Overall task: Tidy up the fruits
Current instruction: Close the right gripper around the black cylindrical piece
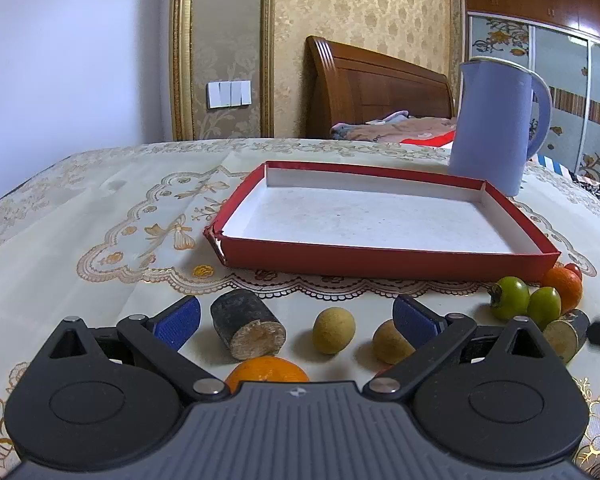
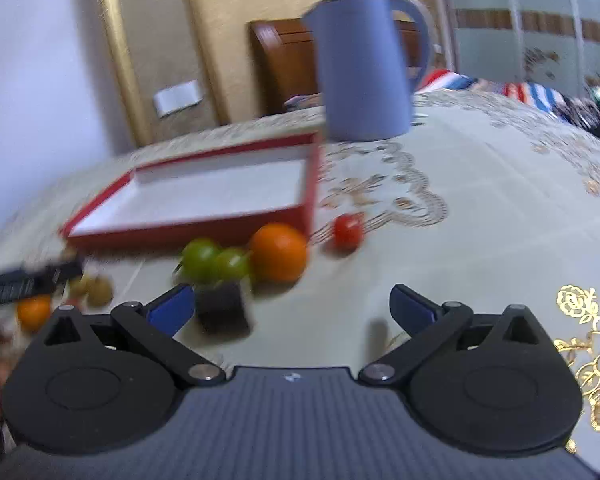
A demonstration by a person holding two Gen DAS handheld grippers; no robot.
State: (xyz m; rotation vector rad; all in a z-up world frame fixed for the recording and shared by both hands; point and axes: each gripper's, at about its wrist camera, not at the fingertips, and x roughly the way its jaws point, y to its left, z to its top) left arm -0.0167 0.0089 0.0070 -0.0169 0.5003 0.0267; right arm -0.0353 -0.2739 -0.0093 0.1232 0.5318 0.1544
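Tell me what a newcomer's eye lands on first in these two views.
First the red tray, empty and white inside, in the middle of the patterned tablecloth. Behind its far right corner stands a tall blue jug. In front of the tray lies loose fruit: two green fruits beside an orange, with a small red tomato apart to the right.

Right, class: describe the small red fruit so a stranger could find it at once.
Start at the red tray in front of the blue jug. Off the tray's near right corner sits a cluster of an orange and two green fruits. The small red fruit lies alone just right of the orange, the only red one.
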